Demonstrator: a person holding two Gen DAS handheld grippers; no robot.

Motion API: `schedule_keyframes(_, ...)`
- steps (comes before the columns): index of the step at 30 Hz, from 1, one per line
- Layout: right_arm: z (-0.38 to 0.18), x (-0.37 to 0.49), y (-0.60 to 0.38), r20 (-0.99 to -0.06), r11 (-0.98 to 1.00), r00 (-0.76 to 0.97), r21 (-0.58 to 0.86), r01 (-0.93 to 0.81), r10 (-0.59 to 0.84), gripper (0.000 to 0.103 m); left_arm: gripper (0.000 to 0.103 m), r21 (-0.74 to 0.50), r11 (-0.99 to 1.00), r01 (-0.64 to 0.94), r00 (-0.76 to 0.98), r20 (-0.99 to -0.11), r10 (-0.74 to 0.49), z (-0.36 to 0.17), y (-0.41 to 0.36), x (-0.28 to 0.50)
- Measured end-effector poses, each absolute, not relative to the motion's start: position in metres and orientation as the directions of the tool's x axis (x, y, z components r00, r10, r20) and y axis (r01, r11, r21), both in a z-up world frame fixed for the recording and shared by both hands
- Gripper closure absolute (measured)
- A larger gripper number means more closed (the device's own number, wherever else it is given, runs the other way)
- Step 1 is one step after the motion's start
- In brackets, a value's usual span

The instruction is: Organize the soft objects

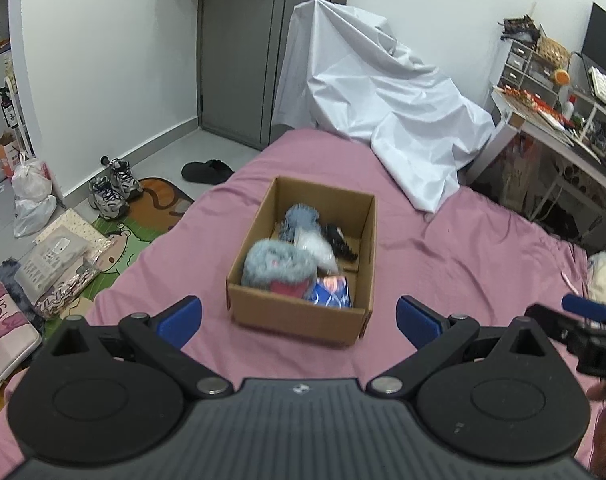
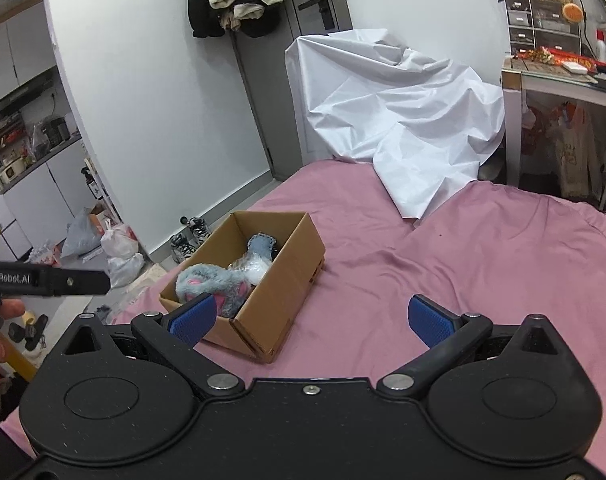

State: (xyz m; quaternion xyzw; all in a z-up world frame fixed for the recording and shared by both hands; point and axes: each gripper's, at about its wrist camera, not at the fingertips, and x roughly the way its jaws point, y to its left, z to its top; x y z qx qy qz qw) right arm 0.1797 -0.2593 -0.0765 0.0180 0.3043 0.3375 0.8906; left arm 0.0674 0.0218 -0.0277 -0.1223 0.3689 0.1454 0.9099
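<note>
- The box (image 1: 303, 256) sits on the bed (image 1: 463, 264), dead ahead of the left gripper (image 1: 299, 316) — the nearer one.
- Plush (image 1: 277, 266) lies inside it.
- The right gripper (image 2: 311, 318) hangs right of the box.
- Both jaws gape wide, empty.

I saw a bed with a wrinkled pink sheet (image 1: 443, 264) under white walls (image 2: 143, 80), a grey door (image 1: 239, 48) behind it, a crumpled white cover (image 2: 395, 108), and a cluttered white desk (image 2: 559, 76) at right.
</note>
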Motion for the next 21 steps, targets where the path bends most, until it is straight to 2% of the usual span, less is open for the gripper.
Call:
schedule_keyframes(7,-0.071,0.168,-0.269,-0.525,0.772,0.588,0.249,-0.585,0.615,0.000,0.001,-0.118,0.932,-0.343,0.686,-0.710,0.163,-0.020,0.017,0.051)
schedule_keyframes(21,-0.024,0.127,-0.298,-0.494,0.803,0.659,0.155,-0.575,0.567,0.000,0.001,-0.097,0.955,-0.280,0.704,-0.697,0.136,0.002,-0.004,0.023)
